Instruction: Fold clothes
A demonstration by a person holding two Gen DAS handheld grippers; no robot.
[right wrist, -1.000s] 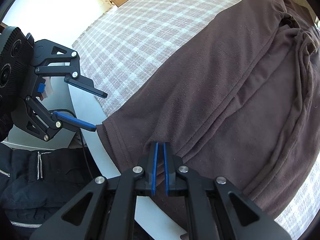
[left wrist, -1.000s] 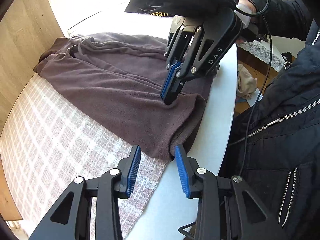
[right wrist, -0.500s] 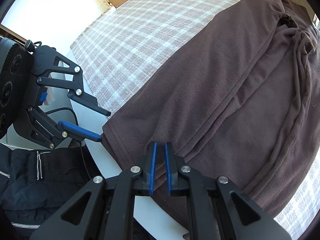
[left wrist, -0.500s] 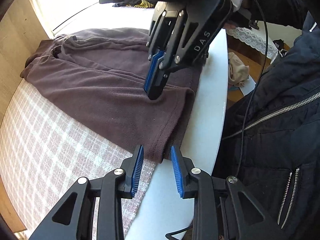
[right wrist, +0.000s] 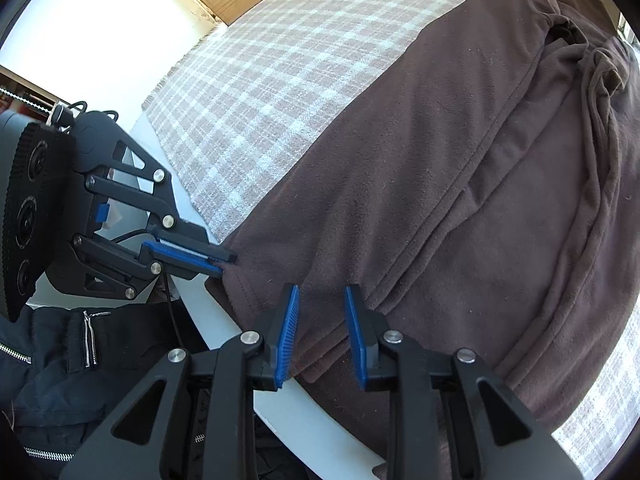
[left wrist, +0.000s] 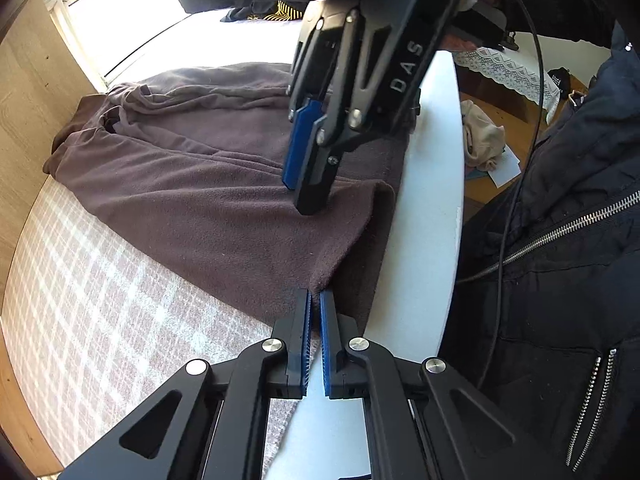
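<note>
A brown fleece garment (left wrist: pixel 180 200) lies spread on a plaid cloth, its near corner hanging at the table's rim. My left gripper (left wrist: pixel 315 300) is shut on that corner hem, which bunches up into the blue pads. The right wrist view shows the same garment (right wrist: pixel 440 160), with the left gripper (right wrist: pixel 226 264) pinching its edge from the left. My right gripper (right wrist: pixel 321 296) hovers over a fold near the hem, its jaws opening; fabric lies below the gap and the pads do not press it. Seen from the left wrist, the right gripper (left wrist: pixel 308 200) points down onto the cloth.
The plaid cloth (left wrist: pixel 100 300) covers most of a white round table (left wrist: pixel 432 220), whose curved rim runs beside both grippers. A person in a black zipped jacket (left wrist: pixel 560 280) stands close at the rim. A beige cloth (left wrist: pixel 482 140) lies beyond the table, and a wooden wall (left wrist: pixel 24 80) stands at the left.
The left gripper's jaws have closed onto the garment's corner hem. The right gripper's jaws, which were pinched on a fold, have parted and let go of the fabric.
</note>
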